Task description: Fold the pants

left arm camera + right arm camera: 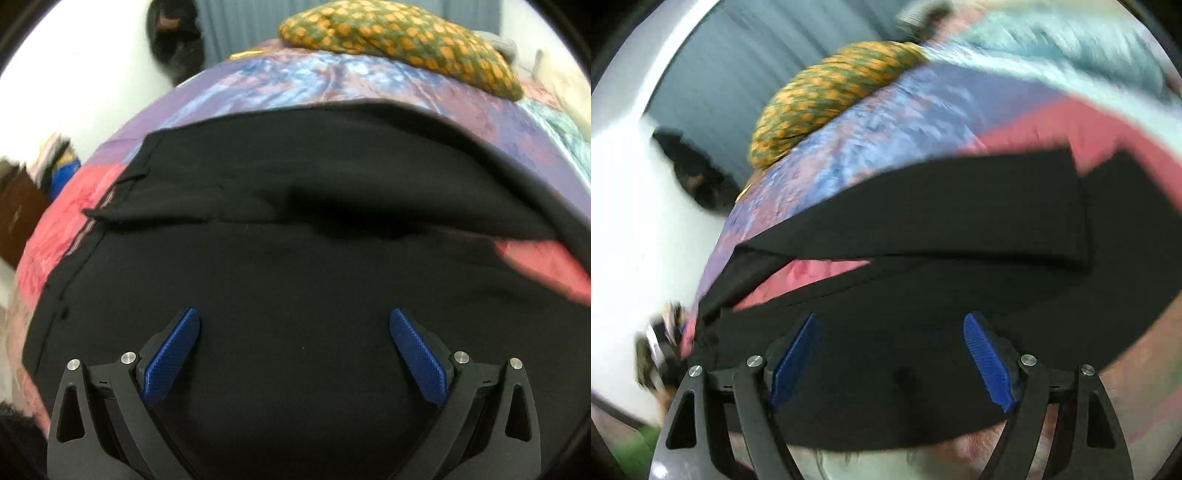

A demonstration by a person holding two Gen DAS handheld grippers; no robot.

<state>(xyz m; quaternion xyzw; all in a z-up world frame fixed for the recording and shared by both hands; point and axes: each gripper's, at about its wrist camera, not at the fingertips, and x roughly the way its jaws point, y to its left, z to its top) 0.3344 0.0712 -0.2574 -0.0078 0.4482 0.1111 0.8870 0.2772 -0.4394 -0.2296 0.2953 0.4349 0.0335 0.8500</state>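
Note:
Black pants lie spread on a bed with a pink, purple and blue cover. In the left wrist view the waistband end with a striped inner lining is at the left. My left gripper is open, blue pads wide apart, over the near pant half and holding nothing. In the right wrist view the pants show two legs with a gap of pink cover between them. My right gripper is open over the near leg and empty. The right wrist view is motion-blurred.
An orange-and-green patterned pillow lies at the far side of the bed, also in the right wrist view. A dark bag hangs on the white wall. A brown cabinet stands left of the bed.

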